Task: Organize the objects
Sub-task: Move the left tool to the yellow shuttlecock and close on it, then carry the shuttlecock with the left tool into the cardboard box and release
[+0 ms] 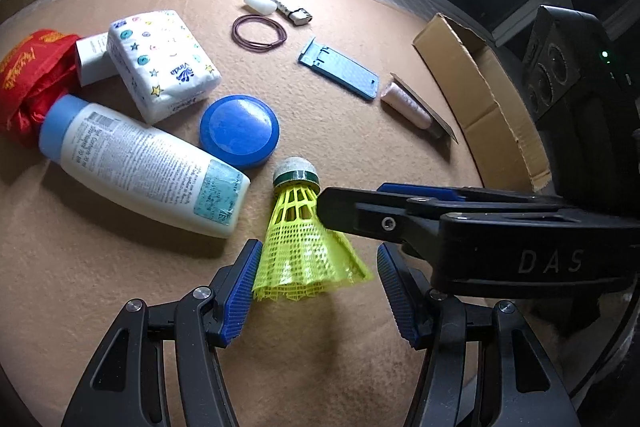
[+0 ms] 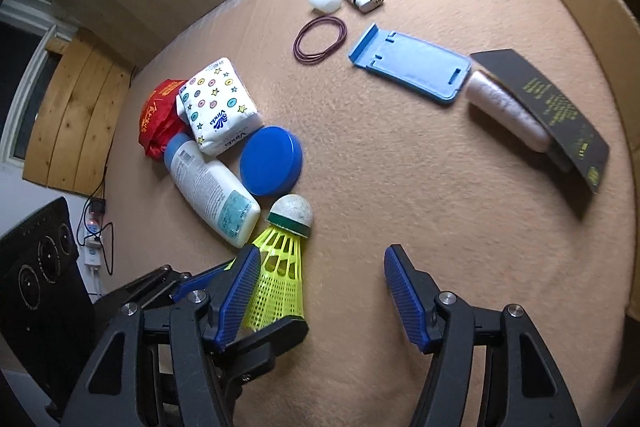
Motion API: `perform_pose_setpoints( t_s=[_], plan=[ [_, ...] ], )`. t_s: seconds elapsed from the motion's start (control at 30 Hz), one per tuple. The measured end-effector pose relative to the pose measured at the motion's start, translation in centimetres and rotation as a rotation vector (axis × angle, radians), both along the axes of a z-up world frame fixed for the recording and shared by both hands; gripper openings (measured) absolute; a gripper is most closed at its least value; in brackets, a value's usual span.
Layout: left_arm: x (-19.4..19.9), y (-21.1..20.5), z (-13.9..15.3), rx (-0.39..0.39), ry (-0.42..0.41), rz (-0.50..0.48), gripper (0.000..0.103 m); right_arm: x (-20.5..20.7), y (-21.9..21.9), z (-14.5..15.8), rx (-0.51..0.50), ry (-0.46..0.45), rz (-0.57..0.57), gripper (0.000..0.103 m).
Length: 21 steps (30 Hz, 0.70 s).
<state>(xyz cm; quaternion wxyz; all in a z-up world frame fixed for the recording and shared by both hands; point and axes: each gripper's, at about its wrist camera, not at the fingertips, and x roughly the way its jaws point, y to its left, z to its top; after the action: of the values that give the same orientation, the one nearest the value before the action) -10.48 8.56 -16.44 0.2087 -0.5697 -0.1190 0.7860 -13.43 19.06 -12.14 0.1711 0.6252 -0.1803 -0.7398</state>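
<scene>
- Peach-coloured fleece blanket point(image 1: 360, 155) covers the whole work surface; a cardboard box point(image 1: 480, 87) with an open flap sits at its far right edge and looks the likely place for tidied items, though that is a guess.
- White lotion bottle point(image 1: 148, 167) with a pale blue cap lies on its side at the left, its base just beside the shuttlecock. Keep your pads off it as you close.
- Packet of Vinda tissues point(image 1: 164, 63) lies behind the bottle, with a red foil bag point(image 1: 32, 75) at the far left.
- Round blue lid point(image 1: 239, 131) lies flat, just beyond the shuttlecock's cork tip.
- Yellow plastic shuttlecock point(image 1: 300, 247) is the item in hand. It lies on the blanket, cork pointing away from you and skirt towards you.
- Your left gripper point(image 1: 316, 287) straddles the skirt, jaws about half open. The near pad looks to touch the skirt edge; the far pad stands clear, so nothing is held.
- Your right gripper point(image 2: 320, 291) is also about half open and empty. Its left finger lies against the skirt, and most of the gap is over bare blanket.
- To do this well, let one gripper take it: pull the right one aside, centre the left on the skirt, and close gently, since the mesh will likely flex and slip.
</scene>
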Motion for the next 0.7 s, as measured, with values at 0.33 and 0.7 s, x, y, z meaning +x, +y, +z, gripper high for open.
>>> perform_pose_setpoints(
  t_s=[0.33, 0.7],
  plan=[
    [0.1, -0.3, -0.4, 0.028, -0.012, 0.033, 0.055, 0.1, -0.2, -0.7, -0.131, -0.072, 0.042, 0.046],
    [0.6, 0.3, 0.2, 0.021, 0.006, 0.044, 0.045, 1.1, -0.2, 0.2, -0.166, -0.048, 0.072, 0.032]
  ],
)
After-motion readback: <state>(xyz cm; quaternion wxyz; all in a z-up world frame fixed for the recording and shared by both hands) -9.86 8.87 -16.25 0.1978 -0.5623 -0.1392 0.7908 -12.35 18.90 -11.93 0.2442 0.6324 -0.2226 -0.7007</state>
